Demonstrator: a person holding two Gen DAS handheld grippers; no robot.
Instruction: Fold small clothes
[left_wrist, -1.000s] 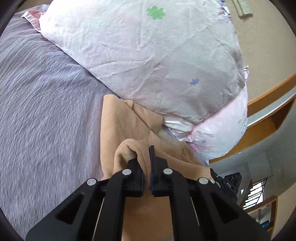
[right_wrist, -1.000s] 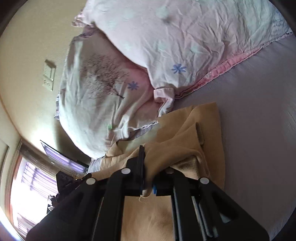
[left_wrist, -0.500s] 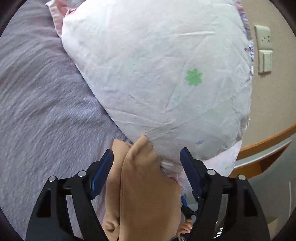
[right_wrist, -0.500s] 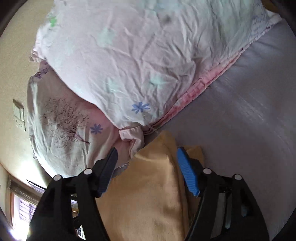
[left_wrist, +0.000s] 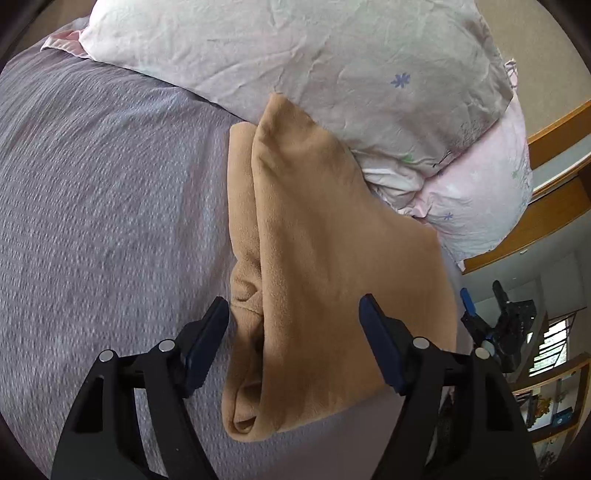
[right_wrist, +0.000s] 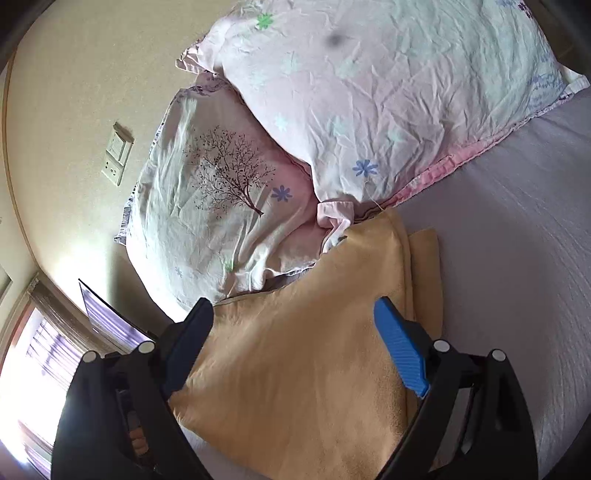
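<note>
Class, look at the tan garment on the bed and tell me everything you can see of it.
The tan garment is a soft, fleecy-looking cloth, plain, lying folded on the purple bedsheet. A second layer shows along one long edge, with rounded folds at the near end. Its far corner touches the floral pillows. The left gripper and the right gripper are both open above it, fingers astride the cloth, gripping nothing.

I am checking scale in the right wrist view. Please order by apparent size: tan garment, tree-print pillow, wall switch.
1. tan garment, though nearness to the camera enlarges it
2. tree-print pillow, close to the garment in size
3. wall switch
</note>
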